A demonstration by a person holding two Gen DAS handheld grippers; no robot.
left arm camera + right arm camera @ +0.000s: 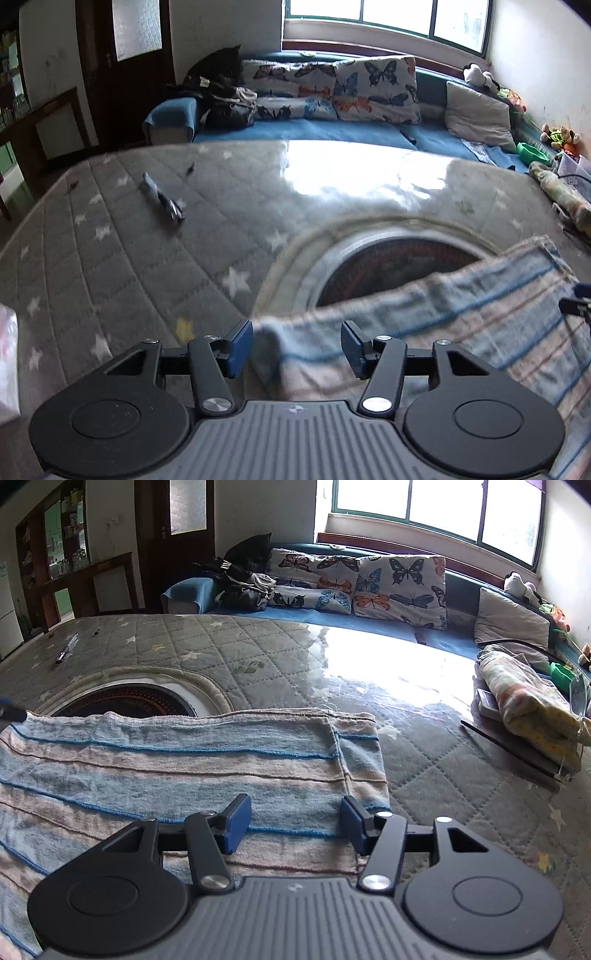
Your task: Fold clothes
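Observation:
A striped blue and pink towel [166, 760] lies folded on the grey quilted star-patterned cover [443, 782]; its upper layer stops just short of the lower layer's right edge. My right gripper [295, 823] hovers over the towel's near right end, open, with the cloth showing between its blue pads but not pinched. In the left wrist view the towel [461, 314] looks blurred, and its left end lies between the pads of my left gripper [297, 347], which is open too. The right gripper's dark tip [576, 306] shows at the edge of this view.
A round dark opening with a rope rim [129, 701] lies just beyond the towel. A pen-like object [162, 201] rests far left on the cover. A folded floral bundle [528, 701] sits at the right. A blue sofa with butterfly cushions [332, 88] stands behind.

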